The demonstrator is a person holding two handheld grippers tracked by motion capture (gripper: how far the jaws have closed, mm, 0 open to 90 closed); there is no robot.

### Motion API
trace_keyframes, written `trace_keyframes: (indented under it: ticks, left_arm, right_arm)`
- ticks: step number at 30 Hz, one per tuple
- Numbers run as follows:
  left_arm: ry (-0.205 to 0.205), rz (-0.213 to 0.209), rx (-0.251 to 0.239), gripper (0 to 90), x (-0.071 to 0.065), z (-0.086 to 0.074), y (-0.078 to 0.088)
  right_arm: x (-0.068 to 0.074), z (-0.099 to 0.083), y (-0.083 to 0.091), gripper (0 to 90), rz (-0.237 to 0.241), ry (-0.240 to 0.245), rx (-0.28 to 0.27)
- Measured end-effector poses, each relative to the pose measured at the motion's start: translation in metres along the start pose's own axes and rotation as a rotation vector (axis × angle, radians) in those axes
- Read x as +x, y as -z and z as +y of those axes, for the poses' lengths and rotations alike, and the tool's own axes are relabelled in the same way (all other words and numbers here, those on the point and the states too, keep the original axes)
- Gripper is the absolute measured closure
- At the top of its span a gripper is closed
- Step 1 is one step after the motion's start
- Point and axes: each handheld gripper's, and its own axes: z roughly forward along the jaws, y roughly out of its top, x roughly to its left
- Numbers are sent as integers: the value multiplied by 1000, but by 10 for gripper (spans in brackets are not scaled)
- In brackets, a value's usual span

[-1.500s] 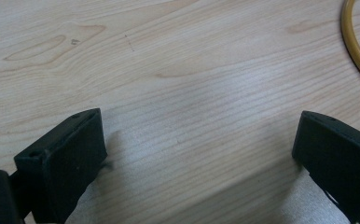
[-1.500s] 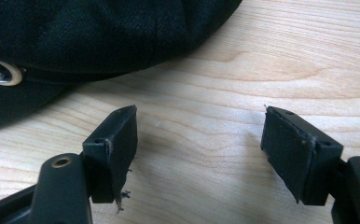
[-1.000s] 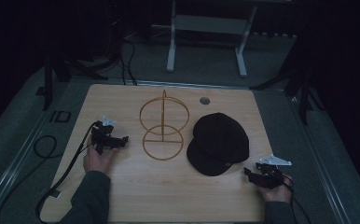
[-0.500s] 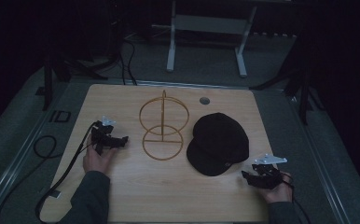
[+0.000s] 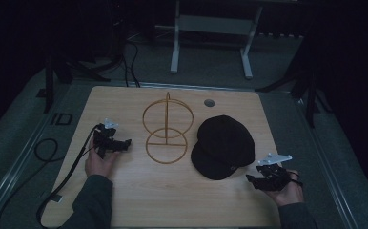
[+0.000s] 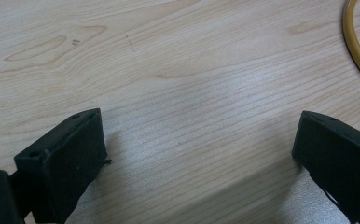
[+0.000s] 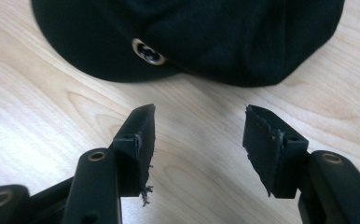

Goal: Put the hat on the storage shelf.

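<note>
- Black fabric marked the thing at stake: a cap (image 5: 225,145) lay flat on the wooden table (image 5: 125,200), right of centre, its brim toward the near edge.
- Just right of and nearer than the brim hovered the right hand-held gripper (image 5: 254,180), jaws apart and empty; they had just been closing a little, with nothing between them.
- Seen along those jaws, the brim edge and its small metal badge (image 7: 148,52) lay just ahead, slightly left of the gap.
- Well apart, beyond a gold wire stand (image 5: 167,129), the left hand-held gripper (image 5: 123,142) rested wide open and empty.
- I judged the right hand far better placed to take the brim.
</note>
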Motion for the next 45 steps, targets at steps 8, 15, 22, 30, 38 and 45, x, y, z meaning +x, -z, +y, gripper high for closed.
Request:
trace_keyframes:
  ticks: [8,15,22,30,38,45]
  left_arm:
    - [1,0,-2,23,0,0,0]
    - [1,0,-2,23,0,0,0]
    - [1,1,-4,23,0,0,0]
    - [1,1,-4,23,0,0,0]
    - [1,1,-4,23,0,0,0]
    - [1,1,-4,23,0,0,0]
  right_arm:
    - [5,16,9,439,38,53,22]
    - [10,35,15,427,61,95,32]
    - [14,51,15,416,74,143,52]
    - [20,64,14,397,85,168,56]
    - [22,78,12,389,99,193,65]
    - [25,90,7,386,114,205,66]
